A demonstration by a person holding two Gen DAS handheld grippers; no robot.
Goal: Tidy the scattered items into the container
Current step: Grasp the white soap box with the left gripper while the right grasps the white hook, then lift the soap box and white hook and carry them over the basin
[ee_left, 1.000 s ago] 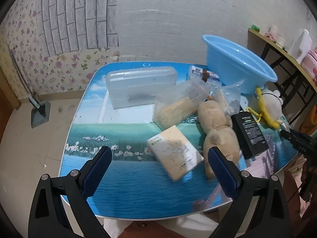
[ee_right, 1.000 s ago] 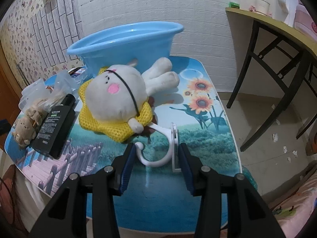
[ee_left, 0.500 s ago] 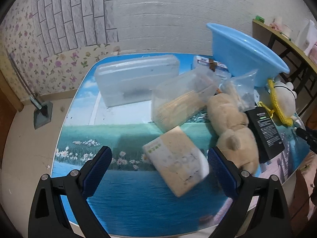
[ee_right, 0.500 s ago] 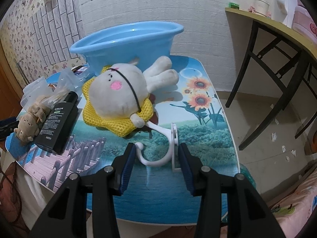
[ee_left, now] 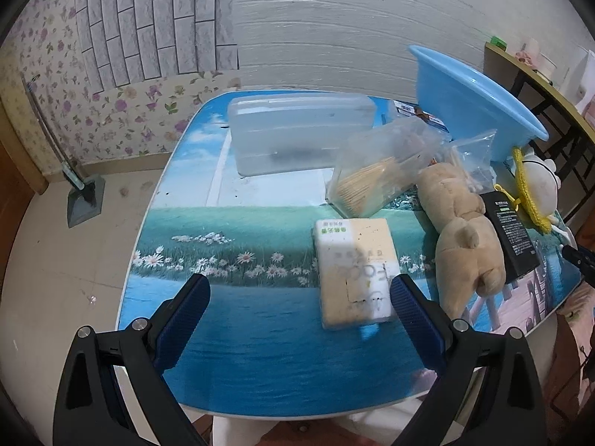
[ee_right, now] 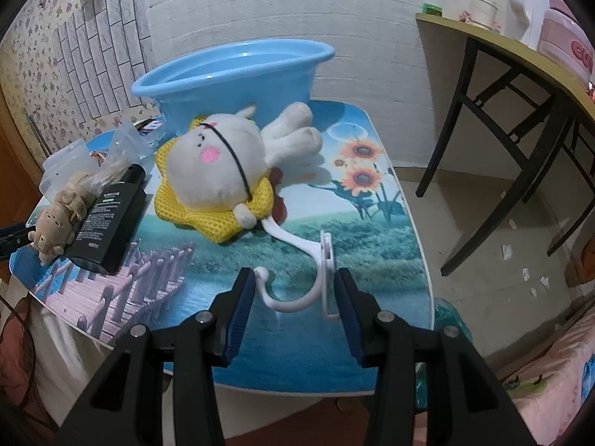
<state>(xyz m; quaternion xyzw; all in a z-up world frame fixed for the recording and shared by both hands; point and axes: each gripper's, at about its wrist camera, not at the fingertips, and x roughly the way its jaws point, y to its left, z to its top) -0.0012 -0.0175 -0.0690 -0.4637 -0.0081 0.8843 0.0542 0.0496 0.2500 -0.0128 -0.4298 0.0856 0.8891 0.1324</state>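
Right now the white plastic wall hook [ee_right: 303, 290] lies flat on the blue landscape-printed table [ee_right: 372, 349], near its front edge. Its flat backplate stands on the right with its long axis running away from the camera, and its curved arm sweeps left, ending in a rounded tip. The right gripper [ee_right: 295, 299] straddles it, partly open; the right pad sits against the backplate and the left pad beside the tip, though whether they press on it I cannot tell.

Just beyond lies one white plush rabbit in a yellow mesh collar [ee_right: 219, 171], feet towards the single light-blue plastic basin [ee_right: 230, 70]. To its left lie one black rectangular bottle [ee_right: 108, 219] and one tan plush bear [ee_right: 59, 219], side by side.

The left gripper [ee_left: 299, 306] hangs wide open and empty over the table, its right finger just beside one cream-and-white flat packet [ee_left: 353, 271]. Farther back lie two clear plastic bags, including one of pale sticks [ee_left: 375, 174], and one frosted lidded box [ee_left: 297, 133].
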